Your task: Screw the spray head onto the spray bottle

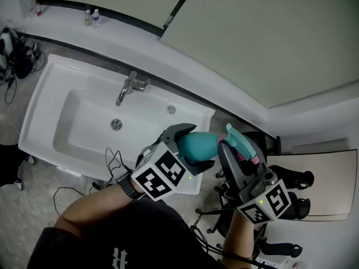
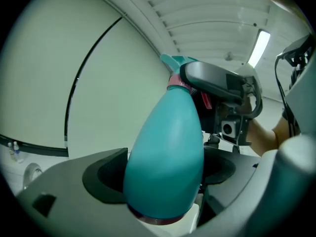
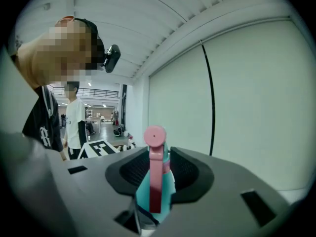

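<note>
A teal spray bottle (image 1: 197,145) lies roughly level in the air, with my left gripper (image 1: 193,148) shut around its fat body. In the left gripper view the bottle (image 2: 165,162) fills the gap between the jaws and its neck points away. At that neck sits the teal spray head (image 1: 240,140) with a pink trigger, and my right gripper (image 1: 240,150) is shut on it. The right gripper view shows the spray head (image 3: 155,181) pinched between the two pads, pink nozzle toward the camera. Whether the head's collar is threaded onto the neck is hidden.
Below and to the left is a white sink (image 1: 39,111) with a chrome faucet (image 1: 130,87). Two small bottles (image 1: 91,18) stand on the back ledge; cables (image 1: 19,55) lie at far left. Black chair bases (image 1: 291,192) and a white tabletop (image 1: 331,184) are at right. A person (image 3: 76,127) stands behind.
</note>
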Tool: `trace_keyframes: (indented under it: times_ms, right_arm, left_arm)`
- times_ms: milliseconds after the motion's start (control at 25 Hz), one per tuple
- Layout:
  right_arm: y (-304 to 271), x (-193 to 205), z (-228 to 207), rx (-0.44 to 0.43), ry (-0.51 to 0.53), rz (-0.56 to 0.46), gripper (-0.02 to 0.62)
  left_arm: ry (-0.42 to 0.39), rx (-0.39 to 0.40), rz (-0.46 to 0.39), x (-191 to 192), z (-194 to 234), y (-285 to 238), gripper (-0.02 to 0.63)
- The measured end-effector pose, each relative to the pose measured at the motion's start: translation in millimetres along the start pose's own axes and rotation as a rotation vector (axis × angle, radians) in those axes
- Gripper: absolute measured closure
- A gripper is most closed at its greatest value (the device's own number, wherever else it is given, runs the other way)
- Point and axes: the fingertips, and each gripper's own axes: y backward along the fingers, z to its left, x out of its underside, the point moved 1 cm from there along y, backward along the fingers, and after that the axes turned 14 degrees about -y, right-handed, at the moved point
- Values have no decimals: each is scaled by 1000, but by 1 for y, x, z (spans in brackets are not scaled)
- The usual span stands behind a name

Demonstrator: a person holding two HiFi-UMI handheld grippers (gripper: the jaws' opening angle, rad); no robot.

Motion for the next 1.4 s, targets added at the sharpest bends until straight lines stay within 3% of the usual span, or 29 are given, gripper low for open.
trace_keyframes:
  times_ms: [240,600,680,760,840,920,1040,1200,1400]
  right_arm:
    - [-7,16,-14,127,-13,-1,466]
    - [10,19,-10,182,6,21,466]
    - [17,18,-5,143,15,11,466]
    - [29,11,6,25,-9,-22,466]
    - [47,-4,11,-118,-91,-80,466]
    - [59,-18,5,-179,-171,-119,438]
    - [47,-7,4,-100,-135,-52,350]
    - [14,12,1,24,-73,-11,347]
    - [9,4,-6,-21,-68,3,375]
  left_arm:
    - [68,1,36,18,4,-10,184]
    - [160,41,22,28,6,-11,184]
    - [173,61,14,27,4,-10,184]
    - [181,93,2,24,2,-7,184]
    - [188,126,-11,19,-1,-4,184]
    - [181,123,-13,16,0,0,184]
    - [159,67,-6,13,6,1,184]
    - [136,43,-9,8,3,-2,184]
    - [92,67,-7,3,-10,-5,184]
